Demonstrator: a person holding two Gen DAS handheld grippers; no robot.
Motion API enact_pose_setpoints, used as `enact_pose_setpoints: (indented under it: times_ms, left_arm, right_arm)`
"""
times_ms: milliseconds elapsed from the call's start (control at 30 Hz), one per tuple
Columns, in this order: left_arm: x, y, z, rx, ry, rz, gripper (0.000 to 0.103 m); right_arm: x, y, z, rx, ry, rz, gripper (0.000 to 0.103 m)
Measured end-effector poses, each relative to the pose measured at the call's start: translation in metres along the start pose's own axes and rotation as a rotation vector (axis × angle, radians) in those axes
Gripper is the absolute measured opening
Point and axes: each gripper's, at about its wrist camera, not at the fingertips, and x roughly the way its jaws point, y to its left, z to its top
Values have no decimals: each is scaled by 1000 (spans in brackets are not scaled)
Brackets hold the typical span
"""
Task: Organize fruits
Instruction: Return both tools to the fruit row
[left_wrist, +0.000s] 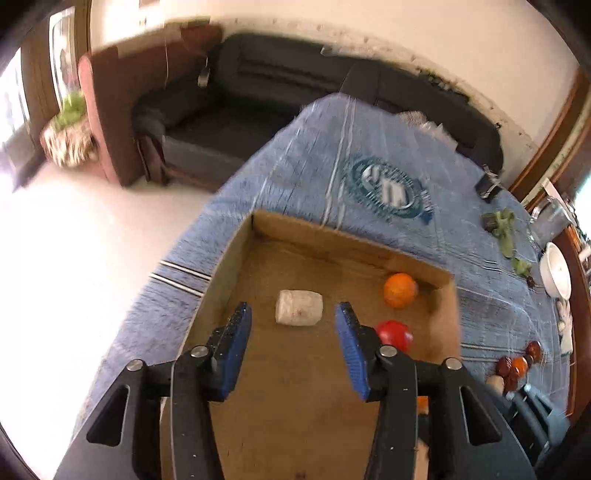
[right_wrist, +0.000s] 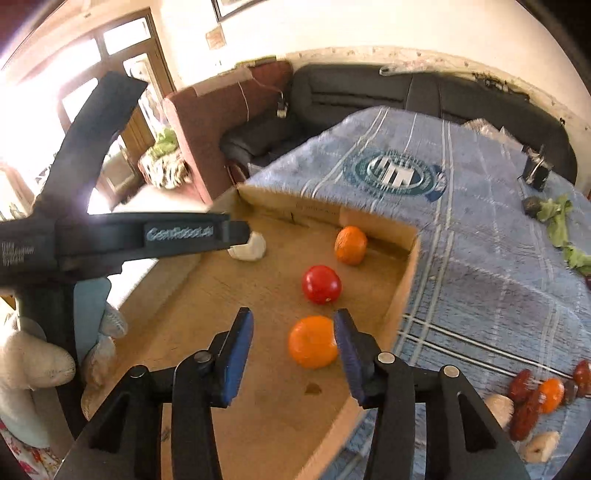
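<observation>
Four pieces sit in the cardboard tray (right_wrist: 404, 280) on the blue blanket (right_wrist: 461, 236): a white chunk (left_wrist: 299, 307) far left, one orange (right_wrist: 350, 245) in the far right corner, a red tomato (right_wrist: 321, 284) nearer, and a second orange (right_wrist: 312, 347) nearest. Left gripper (left_wrist: 293, 317) hangs over the tray with jaws spread, white chunk just beyond the tips, nothing pinched. Right gripper (right_wrist: 293, 326) is spread too; the near orange sits right against its right finger, but I can't tell if it actually touches. More fruit (right_wrist: 535, 398) is heaped on the blanket, off to the right of the tray. Dark sofa (right_wrist: 369, 96) at the far end.
</observation>
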Motion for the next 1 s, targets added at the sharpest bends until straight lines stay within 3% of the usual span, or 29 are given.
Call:
enact_pose_setpoints:
  times_ms: [67,233,433,733,1000]
  left_arm:
    - [-28,-10,-10,34,-63,3,61]
    - [-92,-46,-49,112,-196,-22,70]
    - [-135,-99,-107,189,-295,-46,74]
    - [-138,-152,-149,277,-289,-39,74]
    - [-125,-169,-156,306,-264,-17,74]
  right_arm:
    - [-20,-4,-6,0,-37,-12,60]
    - [-74,-34,-37,50,-108,-34,63]
    - [-123,-79,-82,155,-135,-81,64]
    - [-180,-136,-124,268,-193,-159,65]
    - [-190,-168,-140,323,-200,-178,66]
